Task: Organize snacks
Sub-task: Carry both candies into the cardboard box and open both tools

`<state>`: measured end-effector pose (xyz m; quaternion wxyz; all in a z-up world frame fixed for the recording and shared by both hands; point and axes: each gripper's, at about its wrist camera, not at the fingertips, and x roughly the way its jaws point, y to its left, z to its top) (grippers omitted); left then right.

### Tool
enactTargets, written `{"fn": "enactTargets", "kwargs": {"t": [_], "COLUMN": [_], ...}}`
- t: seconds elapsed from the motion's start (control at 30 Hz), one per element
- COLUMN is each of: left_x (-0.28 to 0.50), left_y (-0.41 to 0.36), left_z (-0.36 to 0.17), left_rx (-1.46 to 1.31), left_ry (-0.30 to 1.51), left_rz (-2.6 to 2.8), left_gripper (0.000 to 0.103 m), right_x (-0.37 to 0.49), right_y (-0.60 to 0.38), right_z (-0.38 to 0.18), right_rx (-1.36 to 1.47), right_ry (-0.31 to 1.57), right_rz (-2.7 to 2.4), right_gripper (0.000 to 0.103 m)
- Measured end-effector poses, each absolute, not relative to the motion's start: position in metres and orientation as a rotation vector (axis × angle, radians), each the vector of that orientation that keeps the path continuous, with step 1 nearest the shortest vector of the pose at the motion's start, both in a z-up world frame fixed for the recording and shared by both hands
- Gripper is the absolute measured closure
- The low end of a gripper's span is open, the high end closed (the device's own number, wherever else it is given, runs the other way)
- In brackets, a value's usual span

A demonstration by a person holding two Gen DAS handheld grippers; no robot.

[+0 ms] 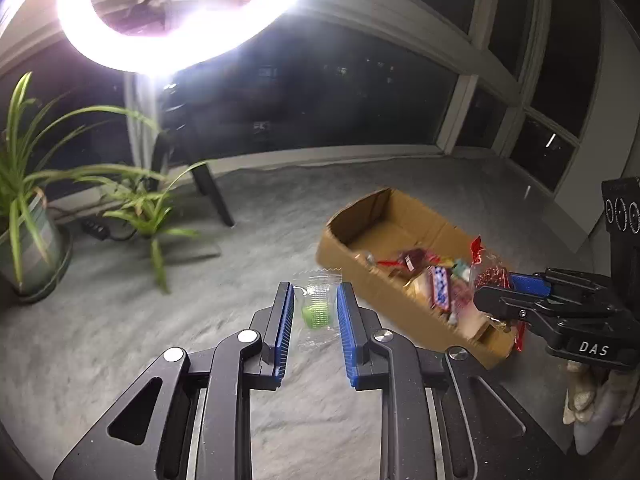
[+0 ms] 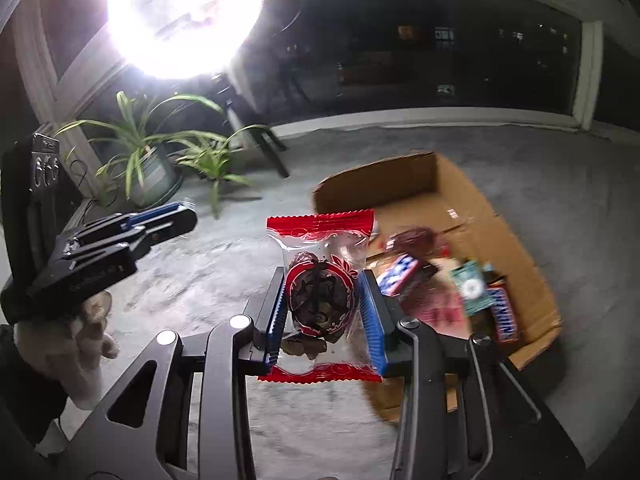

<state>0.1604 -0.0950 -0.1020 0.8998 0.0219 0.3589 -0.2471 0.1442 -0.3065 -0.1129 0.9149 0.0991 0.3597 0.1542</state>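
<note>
My left gripper point(image 1: 316, 300) is shut on a clear packet with a green candy point(image 1: 316, 308), held above the grey floor, left of an open cardboard box point(image 1: 360, 264). My right gripper point(image 2: 323, 296) is shut on a red-edged clear packet of dark dried fruit point(image 2: 322, 300), held over the box's near left corner point(image 2: 460, 208). In the left wrist view the right gripper point(image 1: 496, 292) is at the box's near end with the red packet point(image 1: 490, 276). The box holds several snacks, among them a blue bar point(image 2: 505, 316) and a teal packet point(image 2: 472, 288). The left gripper point(image 2: 176, 216) shows at the left of the right wrist view.
A potted green plant point(image 1: 28, 216) stands at the left by the windows. A bright ring light point(image 1: 180, 20) on a dark stand point(image 1: 212, 192) is behind it. A cable and plug point(image 1: 94, 226) lie near the pot. Grey carpet point(image 1: 160, 340) surrounds the box.
</note>
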Motion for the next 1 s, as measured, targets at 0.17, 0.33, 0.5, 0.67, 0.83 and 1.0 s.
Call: {"fn": "enactTargets", "kwargs": {"t": [0.17, 0.33, 0.5, 0.67, 0.83, 1.0], "left_x": [0.175, 0.192, 0.206, 0.219, 0.231, 0.235], "left_y": [-0.117, -0.148, -0.183, -0.217, -0.235, -0.236], "left_z": [-0.087, -0.073, -0.072, -0.084, -0.103, -0.121], "left_rx": [0.047, 0.063, 0.078, 0.089, 0.078, 0.089], "left_ry": [0.721, 0.699, 0.697, 0.726, 0.781, 0.831], "left_rz": [-0.538, -0.572, -0.607, -0.639, -0.641, -0.629], "left_gripper": [0.083, 0.083, 0.082, 0.083, 0.082, 0.083], "right_x": [0.155, 0.172, 0.194, 0.215, 0.227, 0.226], "right_y": [-0.334, -0.356, -0.375, -0.383, -0.383, -0.381], "right_z": [-0.105, -0.103, -0.11, -0.124, -0.139, -0.152], "right_rx": [0.206, 0.211, 0.2, 0.198, 0.191, 0.205], "right_ry": [0.72, 0.711, 0.719, 0.749, 0.777, 0.806], "right_rz": [0.271, 0.242, 0.209, 0.2, 0.2, 0.209], "right_gripper": [0.067, 0.067, 0.067, 0.067, 0.067, 0.067]}}
